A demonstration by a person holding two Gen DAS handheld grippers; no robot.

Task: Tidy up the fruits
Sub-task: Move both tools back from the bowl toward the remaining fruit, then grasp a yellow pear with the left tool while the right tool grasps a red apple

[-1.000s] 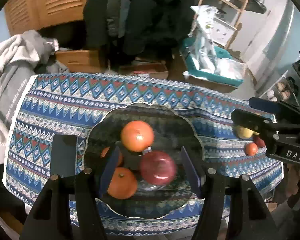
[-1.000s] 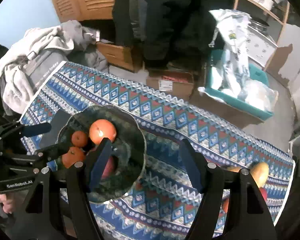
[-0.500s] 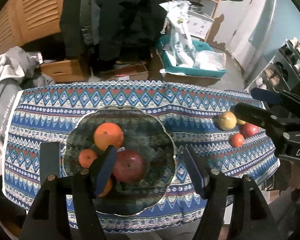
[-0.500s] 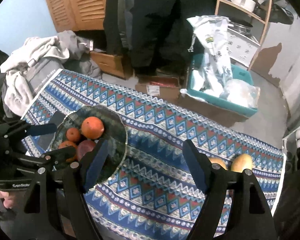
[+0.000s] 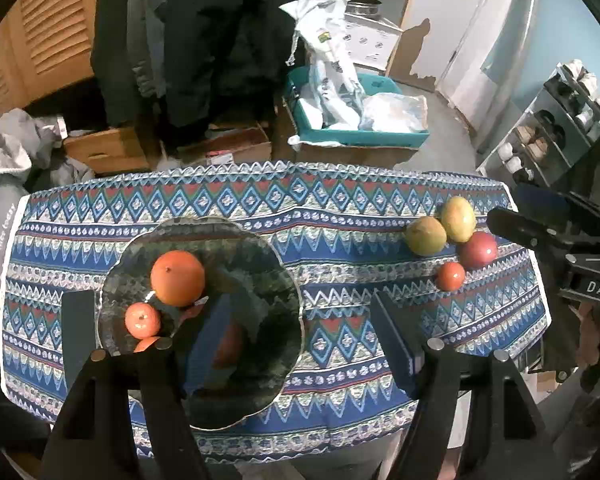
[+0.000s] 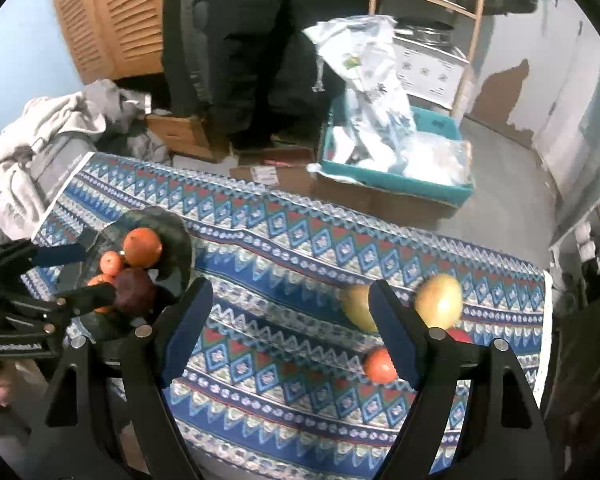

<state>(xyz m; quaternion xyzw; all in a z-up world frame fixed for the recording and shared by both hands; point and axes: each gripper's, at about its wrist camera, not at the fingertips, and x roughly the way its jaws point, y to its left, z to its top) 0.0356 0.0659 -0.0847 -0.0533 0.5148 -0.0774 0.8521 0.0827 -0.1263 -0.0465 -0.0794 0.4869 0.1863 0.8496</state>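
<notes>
A glass plate (image 5: pixel 268 288) on the patterned tablecloth holds a large orange (image 5: pixel 177 267), small tangerines (image 5: pixel 142 320) and a dark red apple (image 5: pixel 230 344). At the table's right end lie two yellow-green mangoes (image 5: pixel 425 235), a red apple (image 5: pixel 478 249) and a small tangerine (image 5: pixel 450 276). My left gripper (image 5: pixel 300 344) is open and empty, above the plate's right side. My right gripper (image 6: pixel 288 332) is open and empty above the cloth, left of the loose fruit; a mango (image 6: pixel 438 301) and the tangerine (image 6: pixel 379 366) show around its right finger. The plate (image 6: pixel 178 236) lies at left there.
A dark flat object (image 5: pixel 77 328) lies left of the plate. The right gripper's body (image 5: pixel 572 256) sits at the right edge of the left wrist view. Boxes, a teal bin (image 5: pixel 356 136) and clothes (image 5: pixel 0 176) lie beyond the table.
Both grippers rose and drew back and shifted right. The loose fruit at the right end came into fuller view. The plate slid left in both views. Both stayed open.
</notes>
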